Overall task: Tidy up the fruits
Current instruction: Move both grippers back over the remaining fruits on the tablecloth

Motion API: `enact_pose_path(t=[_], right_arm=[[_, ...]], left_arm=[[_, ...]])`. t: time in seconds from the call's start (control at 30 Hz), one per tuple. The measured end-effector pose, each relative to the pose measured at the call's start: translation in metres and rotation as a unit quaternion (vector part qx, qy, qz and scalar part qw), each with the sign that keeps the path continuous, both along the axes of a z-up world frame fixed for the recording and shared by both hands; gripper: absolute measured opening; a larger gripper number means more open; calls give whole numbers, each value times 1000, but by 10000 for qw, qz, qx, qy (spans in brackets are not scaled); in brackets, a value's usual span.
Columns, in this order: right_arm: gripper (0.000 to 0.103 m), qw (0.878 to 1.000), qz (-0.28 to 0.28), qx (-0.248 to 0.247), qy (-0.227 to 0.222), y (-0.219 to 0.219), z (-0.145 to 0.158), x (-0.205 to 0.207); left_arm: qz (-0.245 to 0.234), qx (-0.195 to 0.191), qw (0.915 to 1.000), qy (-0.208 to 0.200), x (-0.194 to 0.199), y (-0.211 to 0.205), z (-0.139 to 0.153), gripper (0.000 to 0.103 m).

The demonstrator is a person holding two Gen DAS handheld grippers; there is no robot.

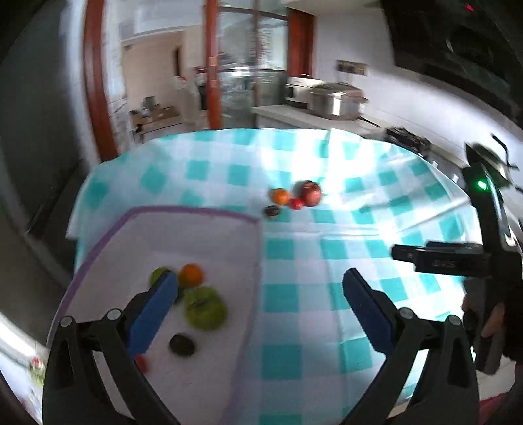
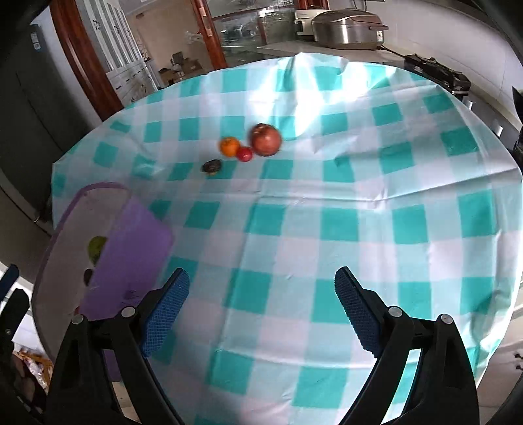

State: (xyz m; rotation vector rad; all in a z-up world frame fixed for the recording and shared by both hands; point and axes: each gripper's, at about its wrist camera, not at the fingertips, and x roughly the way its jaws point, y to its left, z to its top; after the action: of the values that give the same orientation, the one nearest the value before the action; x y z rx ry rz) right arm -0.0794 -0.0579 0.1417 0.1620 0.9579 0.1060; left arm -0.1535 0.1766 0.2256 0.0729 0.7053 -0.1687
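A purple-rimmed white bin (image 1: 183, 212) stands at the table's left; inside lie a big green fruit (image 1: 205, 307), a smaller green one (image 1: 157, 274), an orange (image 1: 192, 274), a dark fruit (image 1: 182, 344) and a small red one (image 1: 142, 363). My left gripper (image 1: 261, 287) hangs open above the bin's right wall, nothing between its blue pads. Farther back on the cloth sit a red apple (image 2: 266, 139), an orange (image 2: 229, 145), a small red fruit (image 2: 244, 154) and a dark fruit (image 2: 211, 166). My right gripper (image 2: 262, 287) is open over bare cloth, well short of them. The bin (image 2: 130, 242) shows at its left.
The round table wears a teal-and-white checked cloth (image 2: 327, 229). A steel cooker (image 2: 346, 29) sits on a counter behind it, beside dark appliances (image 2: 434, 73). The other handheld gripper and a hand (image 1: 483, 294) fill the right edge of the left wrist view.
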Motion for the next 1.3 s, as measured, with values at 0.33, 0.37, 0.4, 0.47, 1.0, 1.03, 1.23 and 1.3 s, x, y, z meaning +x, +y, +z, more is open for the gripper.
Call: enact_pose_path(t=[0.33,0.37,0.4,0.47,1.0,1.03,1.23,1.3], right_arm=[[88,9995,185,-96,238,-29,-25,58],[88,9993,217,-135,270,-32,-31,60],[88,9991,236,-162,311,-37,-36,62],[88,9986,198,-186,443,-48,-51,65],[88,9990,376,-210,100,-59,-87,150],[88,9991,374,-187,87,-58,-88,157],[88,9990,434,-94,-5,-46,-90,191],[88,9987,498,-71,-52,-38,-89,202]], left_arm=[[-884,204,9951,402,66,-95,-41,101],[-867,165,9945,558,75,-103,-55,101],[-815,171,9942,678,83,-109,-67,101],[-669,220,9941,830,96,-116,-87,101],[818,-8,9937,771,183,-105,-173,100],[818,-16,9936,775,186,-106,-176,100],[844,-201,9906,1062,202,-102,-192,99],[784,-385,9898,1129,205,-100,-194,99]])
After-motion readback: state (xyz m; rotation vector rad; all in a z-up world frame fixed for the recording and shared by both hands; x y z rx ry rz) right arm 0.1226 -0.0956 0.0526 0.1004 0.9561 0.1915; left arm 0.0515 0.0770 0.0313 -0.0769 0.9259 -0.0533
